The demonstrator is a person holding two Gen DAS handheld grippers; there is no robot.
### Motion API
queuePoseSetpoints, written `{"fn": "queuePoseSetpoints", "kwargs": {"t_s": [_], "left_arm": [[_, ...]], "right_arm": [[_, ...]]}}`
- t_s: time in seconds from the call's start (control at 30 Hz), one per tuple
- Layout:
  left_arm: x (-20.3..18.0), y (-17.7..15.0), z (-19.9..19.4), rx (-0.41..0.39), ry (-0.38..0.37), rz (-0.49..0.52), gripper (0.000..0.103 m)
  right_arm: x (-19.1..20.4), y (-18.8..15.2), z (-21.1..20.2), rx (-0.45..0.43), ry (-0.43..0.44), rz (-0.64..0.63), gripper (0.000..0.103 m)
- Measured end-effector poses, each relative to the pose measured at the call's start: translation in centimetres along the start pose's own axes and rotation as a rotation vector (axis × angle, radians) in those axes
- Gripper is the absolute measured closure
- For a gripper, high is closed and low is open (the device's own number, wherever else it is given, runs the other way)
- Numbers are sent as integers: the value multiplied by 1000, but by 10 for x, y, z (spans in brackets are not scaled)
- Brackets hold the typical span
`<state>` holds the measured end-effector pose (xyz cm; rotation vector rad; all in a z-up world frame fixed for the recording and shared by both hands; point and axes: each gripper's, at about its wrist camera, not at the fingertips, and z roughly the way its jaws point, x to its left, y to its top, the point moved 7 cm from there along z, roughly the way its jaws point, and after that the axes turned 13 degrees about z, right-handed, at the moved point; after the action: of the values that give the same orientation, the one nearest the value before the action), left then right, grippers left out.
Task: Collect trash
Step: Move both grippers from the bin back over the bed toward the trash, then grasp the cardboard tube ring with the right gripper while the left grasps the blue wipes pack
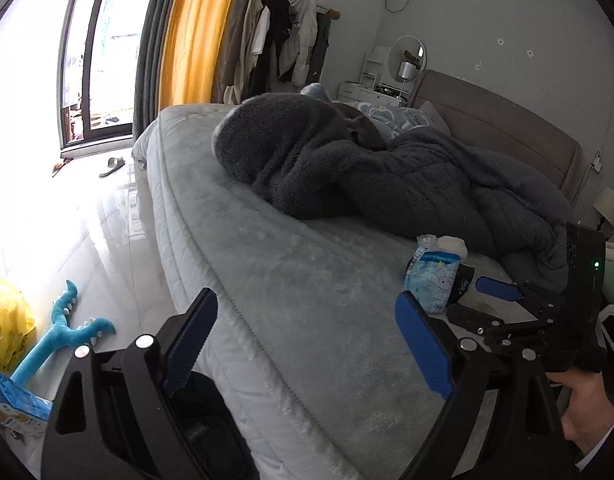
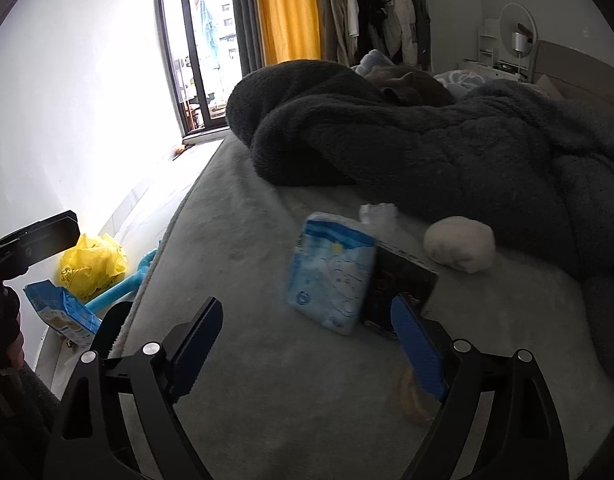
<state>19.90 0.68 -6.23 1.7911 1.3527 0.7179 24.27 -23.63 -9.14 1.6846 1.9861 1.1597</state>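
Light-blue printed packet (image 2: 333, 276) lies on the grey bed (image 2: 267, 380), near its side edge, leaning against a dark box (image 2: 403, 284) just to its right. A crumpled white scrap (image 2: 377, 214) sits just behind the packet; a cream-white rounded wad (image 2: 459, 244) rests further right, at the foot of the dark fleece blanket (image 2: 427, 144) heaped across the mattress. Right tool (image 2: 307, 344) hovers over the bed just short of the packet — fingers spread wide, nothing between the blue pads, the right-hand pad close in front of the dark box; contact cannot be judged. A blurred orange-tan streak below that pad, unidentifiable. Left tool (image 1: 311, 340) likewise spread wide and empty, poised above the bed's edge seam; from the left wrist view the same packet (image 1: 431, 276) stands beyond its right-hand finger, with the right tool (image 1: 483, 300) coming in from the right side, a hand (image 1: 587, 412) gripping its handle. On the pale tiled floor (image 1: 107, 240) beside the bed: a crumpled yellow plastic bag (image 2: 93, 264), a blue-and-white carton (image 2: 63, 314) and a turquoise plush toy (image 1: 63, 332), all close together near the wall. Beyond, a dark-framed glass door (image 1: 91, 60) with strong daylight, a yellow curtain (image 1: 195, 32) beside a grey one, clothes (image 1: 283, 32) hung on a rail, a round mirror (image 1: 407, 58) over a white dresser, and a padded brown headboard (image 1: 499, 128).
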Motion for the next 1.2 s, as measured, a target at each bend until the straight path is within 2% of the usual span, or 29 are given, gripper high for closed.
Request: {"fn": "queuePoseSetpoints", "kwargs": {"t_s": [0.37,0.7,0.87,1.0,1.07,1.2], "left_arm": [[-39,4,36,34,-48,20,10],[-79,8,61,54,-88,92,8],[-98,11,73,59,-112,128,8],[-108,11,84,72,-128,135,8],[-112,10,89,77,-141,130,8],[-119,8,98,89,-152,127,8]], "right_arm": [[-55,-5,-7,-3,-42,53,15],[-83,-26,5,99,-28,84,16],[-84,-33,9,133,-11,81,32],[-86,-35,10,139,-4,82,50],[-88,-35,7,135,3,88,56],[-94,-32,0,120,27,110,57]]}}
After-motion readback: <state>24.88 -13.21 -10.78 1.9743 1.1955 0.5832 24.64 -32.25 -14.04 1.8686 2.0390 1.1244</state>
